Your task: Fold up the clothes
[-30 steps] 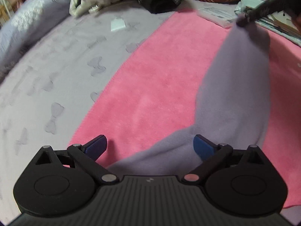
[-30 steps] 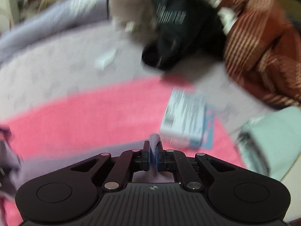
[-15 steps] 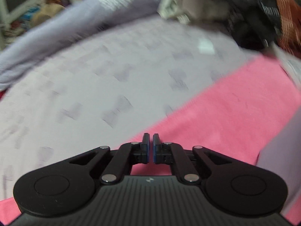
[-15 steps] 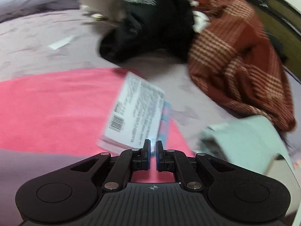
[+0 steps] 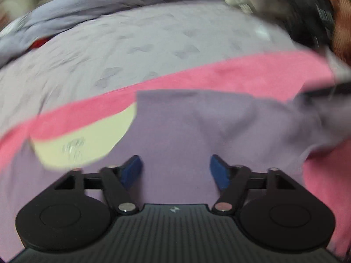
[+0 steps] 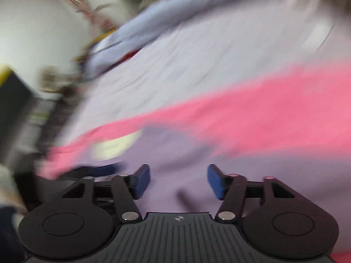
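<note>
A lavender garment with a cream patch lies spread on a pink blanket. My left gripper hovers over its near part with the jaws opening wide. Cloth shows below the blue pads, but nothing is pinched between them. In the right wrist view, which is heavily blurred, the same garment and cream patch lie on the pink blanket. My right gripper is above the garment, its jaws opening and holding nothing.
A lilac bedsheet with a bow pattern lies beyond the blanket. A pale blue duvet runs along the back. Dark and reddish clothes are piled at the back right. Dark furniture stands at the bed's left side.
The right gripper let go of the lavender garment's corner, which now lies flat. Both grippers were shut half a second ago and now stand open. Both views have swung to the left.
</note>
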The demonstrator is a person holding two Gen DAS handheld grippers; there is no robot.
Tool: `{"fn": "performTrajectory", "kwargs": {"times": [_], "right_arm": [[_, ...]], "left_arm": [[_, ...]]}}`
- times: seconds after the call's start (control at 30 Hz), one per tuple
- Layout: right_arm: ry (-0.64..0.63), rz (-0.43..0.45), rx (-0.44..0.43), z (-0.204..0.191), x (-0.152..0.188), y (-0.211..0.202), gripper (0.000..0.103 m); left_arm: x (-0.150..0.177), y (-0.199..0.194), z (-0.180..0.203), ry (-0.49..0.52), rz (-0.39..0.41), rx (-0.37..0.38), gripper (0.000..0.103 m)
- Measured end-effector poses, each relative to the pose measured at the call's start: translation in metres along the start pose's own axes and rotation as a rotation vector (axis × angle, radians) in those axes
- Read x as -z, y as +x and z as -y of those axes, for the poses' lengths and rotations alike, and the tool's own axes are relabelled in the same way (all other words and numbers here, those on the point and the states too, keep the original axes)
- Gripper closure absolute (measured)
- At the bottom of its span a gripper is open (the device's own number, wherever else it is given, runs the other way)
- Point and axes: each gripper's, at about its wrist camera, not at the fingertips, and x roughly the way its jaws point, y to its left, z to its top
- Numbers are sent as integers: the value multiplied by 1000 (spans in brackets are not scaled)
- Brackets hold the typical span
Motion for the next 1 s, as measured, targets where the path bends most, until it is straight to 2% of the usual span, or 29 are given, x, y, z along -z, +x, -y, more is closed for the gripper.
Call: {"fn": "performTrajectory", "kwargs": {"times": [0.03, 0.07, 0.1, 0.17, 0.2, 0.23, 0.27, 0.3, 0.33, 0.37, 0.4, 0.5, 0.53, 0.6, 0.67, 0.7, 0.73, 0.77, 0.8, 0.87, 1.0], "right_arm": [[34, -60, -11, 3, 1, 20, 39], [20, -42, 18, 5, 2, 28, 53], [-13, 18, 47, 7, -2, 26, 59], [-37, 85, 262, 14, -20, 25, 102], [-34, 122, 338, 21, -28, 22, 103], [-32, 151, 370, 28, -38, 19, 97], [-36, 163, 438, 30, -46, 16, 90], [-40, 174, 508, 32, -53, 12, 87], [-65, 190, 571, 30, -57, 5, 67], [-110, 196, 580, 21, -46, -3, 44], [-157, 202, 587, 12, -34, -12, 38], [-298, 220, 607, -15, 1, -37, 36], [-362, 213, 631, -29, 20, -42, 35], [-571, 210, 740, -62, 69, -37, 28], [-885, 213, 869, -82, 115, -19, 2], [-1068, 208, 917, -90, 136, -6, 0], [-1240, 202, 923, -91, 153, 7, 0], [-1378, 189, 907, -88, 166, 17, 1], [-1448, 195, 878, -86, 169, 22, 1], [-1460, 231, 815, -82, 156, 24, 0], [-1460, 248, 900, -69, 115, 44, 0]], "left_arm": [[7, 0, -2, -3, 20, 5, 0], [15, 0, -3, -7, 39, 10, 0], [22, -1, 1, 20, 75, -5, 0], [29, -3, 4, 16, 130, -22, 0], [30, -4, 3, 10, 139, -19, 0], [29, -4, 2, 1, 141, -12, 0], [29, -5, 0, -5, 144, -6, 0], [29, -4, -1, -5, 147, -5, 0], [28, -3, -2, -4, 149, -5, 0], [28, -3, -1, -4, 151, -5, 0], [28, -2, -1, -4, 152, -4, 0], [28, -3, -2, -9, 156, 1, 0], [29, -3, -2, -9, 157, 1, 0], [29, -3, -2, -11, 159, 3, 0], [29, -3, -3, -16, 161, 8, 0], [29, -3, -4, -19, 163, 11, 0], [29, -3, -4, -22, 164, 14, 0], [29, -3, -5, -24, 165, 16, 0], [29, -3, -5, -27, 167, 19, 0], [30, -3, -6, -32, 170, 24, 0], [30, -3, -7, -39, 173, 31, 0]]}}
